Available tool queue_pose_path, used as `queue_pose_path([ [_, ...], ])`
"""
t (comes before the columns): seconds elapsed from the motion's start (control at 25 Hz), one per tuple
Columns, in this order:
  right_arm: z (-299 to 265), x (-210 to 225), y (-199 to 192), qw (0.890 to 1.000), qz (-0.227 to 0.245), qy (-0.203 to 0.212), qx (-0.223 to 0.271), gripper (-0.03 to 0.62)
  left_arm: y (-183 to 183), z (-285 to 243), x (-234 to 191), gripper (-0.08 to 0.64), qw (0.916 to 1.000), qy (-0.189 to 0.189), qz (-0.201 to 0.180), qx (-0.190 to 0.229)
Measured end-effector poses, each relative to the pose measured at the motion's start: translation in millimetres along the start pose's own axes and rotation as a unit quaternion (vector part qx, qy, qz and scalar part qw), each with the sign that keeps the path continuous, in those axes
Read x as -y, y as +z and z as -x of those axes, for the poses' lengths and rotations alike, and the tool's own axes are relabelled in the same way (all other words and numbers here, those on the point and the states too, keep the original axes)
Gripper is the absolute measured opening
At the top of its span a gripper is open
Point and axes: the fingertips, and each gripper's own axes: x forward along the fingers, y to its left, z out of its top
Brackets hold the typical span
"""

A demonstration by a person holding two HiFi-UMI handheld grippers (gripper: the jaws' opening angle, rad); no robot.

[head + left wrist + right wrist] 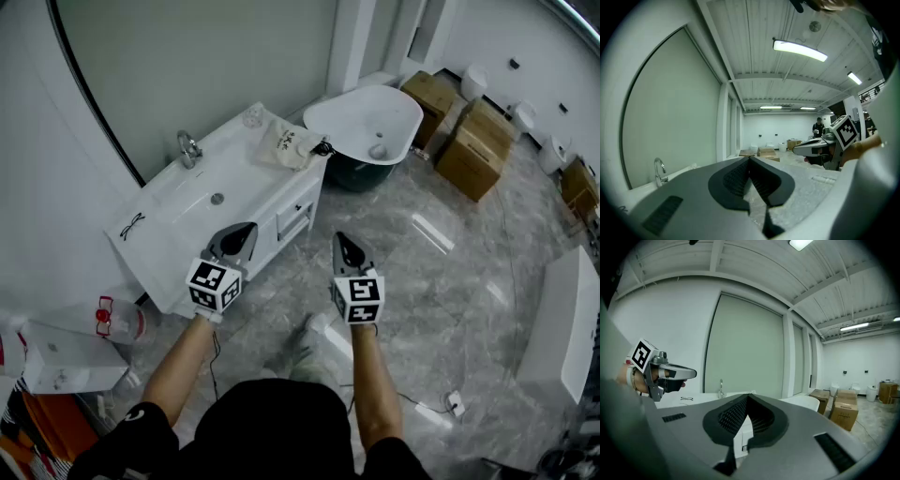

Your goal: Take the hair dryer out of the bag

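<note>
A cream cloth bag point(284, 143) lies at the far end of the white vanity counter point(173, 225), beside the bathtub. A black part point(323, 148) pokes out of its right side; I cannot tell whether it is the hair dryer. My left gripper point(246, 228) point(750, 158) is shut and empty, held in the air over the counter's front edge. Over the floor to its right my right gripper point(339, 236) point(747, 395) hovers, also shut and empty. Both point toward the bag and are well short of it. Each gripper view shows the other gripper: the right gripper point(811, 146) and the left gripper point(689, 373).
The counter has a sink with a chrome faucet point(188, 147) and a pair of glasses point(132, 223). A white bathtub point(366, 122) stands past the vanity, with cardboard boxes point(478, 145) behind it. White boxes point(66, 356) sit at the lower left, and a cable and plug point(450, 403) lie on the marble floor.
</note>
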Motion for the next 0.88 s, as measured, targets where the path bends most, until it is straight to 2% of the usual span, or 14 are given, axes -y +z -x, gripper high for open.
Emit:
queue_pose_path([
  [0.16, -52, 53, -2, 1.0, 0.002, 0.006, 0.002, -0.009, -1, -77, -14, -0.003, 1.0, -0.005, 0.0, 0.001],
  [0.44, -136, 139, 1, 1.0, -0.002, 0.029, -0.004, -0.009, -7, -196, -39, -0.003, 0.9997, 0.006, 0.005, -0.023],
  [0.68, -192, 197, -6, 0.999, -0.007, 0.05, -0.013, -0.009, -24, -263, -59, -0.003, 0.9985, 0.029, 0.011, -0.045],
  [0.88, -237, 225, -14, 0.998, -0.011, 0.065, -0.024, -0.008, -41, -303, -79, -0.003, 0.9973, 0.04, 0.023, -0.058],
])
